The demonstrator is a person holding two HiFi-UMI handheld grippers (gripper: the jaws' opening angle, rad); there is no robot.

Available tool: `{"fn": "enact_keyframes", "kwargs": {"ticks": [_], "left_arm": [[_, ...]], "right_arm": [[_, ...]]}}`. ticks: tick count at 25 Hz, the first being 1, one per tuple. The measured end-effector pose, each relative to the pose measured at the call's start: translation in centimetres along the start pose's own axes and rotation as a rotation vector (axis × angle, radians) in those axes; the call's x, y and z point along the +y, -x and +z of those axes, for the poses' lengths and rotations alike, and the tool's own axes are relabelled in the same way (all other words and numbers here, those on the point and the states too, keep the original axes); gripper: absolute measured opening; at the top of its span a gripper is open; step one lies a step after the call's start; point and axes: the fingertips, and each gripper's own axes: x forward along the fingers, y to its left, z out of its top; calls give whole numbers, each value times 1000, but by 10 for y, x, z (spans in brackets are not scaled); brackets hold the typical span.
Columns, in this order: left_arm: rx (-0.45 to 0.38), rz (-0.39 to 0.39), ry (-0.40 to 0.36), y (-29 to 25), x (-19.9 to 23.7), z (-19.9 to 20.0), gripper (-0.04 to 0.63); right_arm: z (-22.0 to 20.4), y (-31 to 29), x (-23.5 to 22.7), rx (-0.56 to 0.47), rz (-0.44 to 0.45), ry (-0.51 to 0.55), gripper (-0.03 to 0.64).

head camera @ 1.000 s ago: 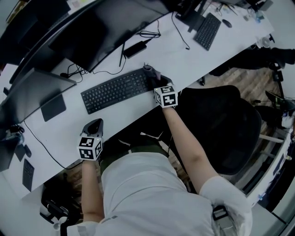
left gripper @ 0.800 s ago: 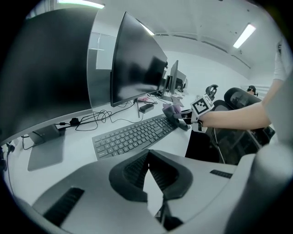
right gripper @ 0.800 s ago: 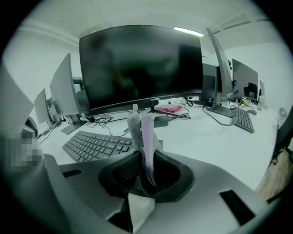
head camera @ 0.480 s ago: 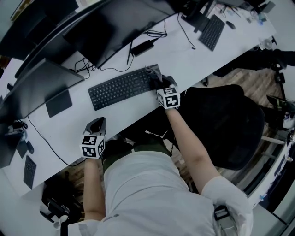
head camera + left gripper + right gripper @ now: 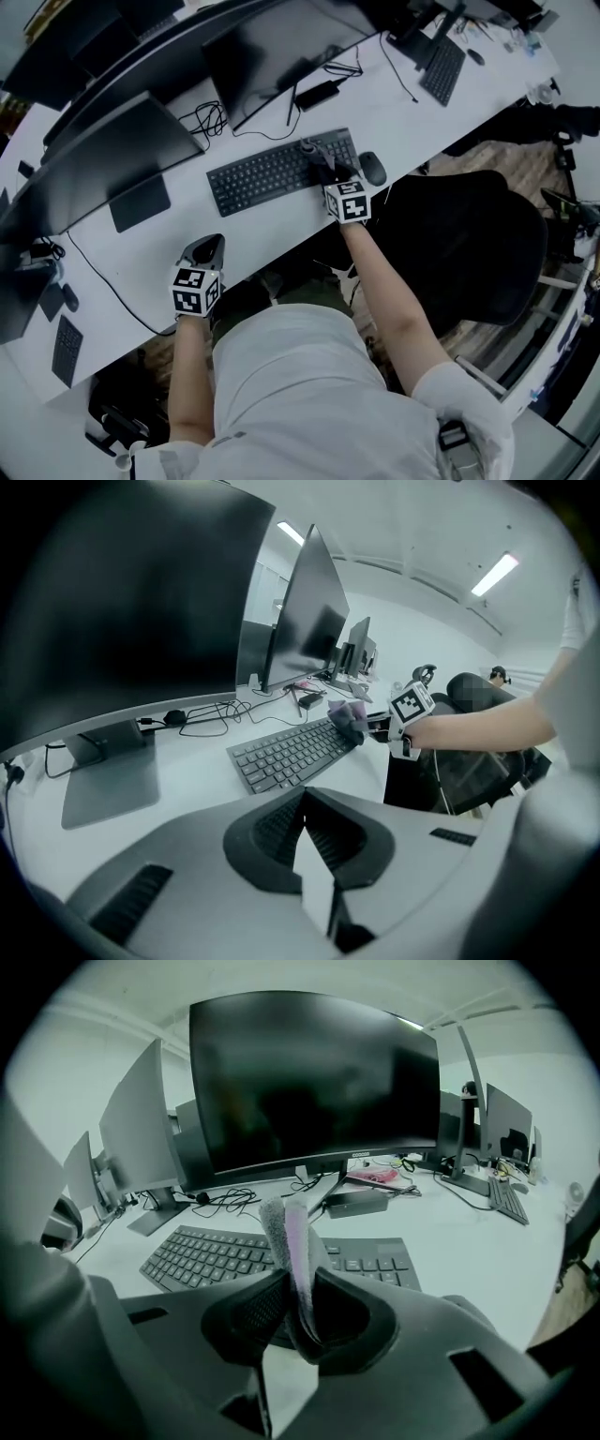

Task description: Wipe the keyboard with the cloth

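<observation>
Soft grey-lilac cloth, likely light and floppy, stands clamped at its fold between the jaws of the right gripper, keyboard just beyond them; jaws of the left gripper are together, empty.

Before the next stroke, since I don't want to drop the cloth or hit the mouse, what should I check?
1. Cloth gripped: ok, the right gripper has its jaws shut on it.
2. Cloth over the keyboard: ok, at its right end.
3. Cloth pressing on the keys: cannot tell.
4. Mouse out of the path: ok for a leftward stroke; it lies just right of the keyboard, apart from it.
5. Left gripper clear: ok, shut, empty, near the desk's front edge.
6. Keyboard steadied: not ok, nothing holds it.
</observation>
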Motion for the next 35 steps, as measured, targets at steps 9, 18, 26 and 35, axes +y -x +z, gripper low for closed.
{"fn": "enact_keyframes", "kwargs": {"ticks": [9,18,26,35], "left_arm": [[-14,-24,1,25,35,-20,2],[-33,-33,-28,42,61,-33,3],[-44,-28,-21,57,86,-42,2],[-66,-13,6,71,100,-50,3]], "right_arm": [[1,-16,82,6,51,31,94],[6,-33,147,16,91,74,94],[9,-44,201,20,140,100,94],[15,-57,260,36,234,156,94]]}}
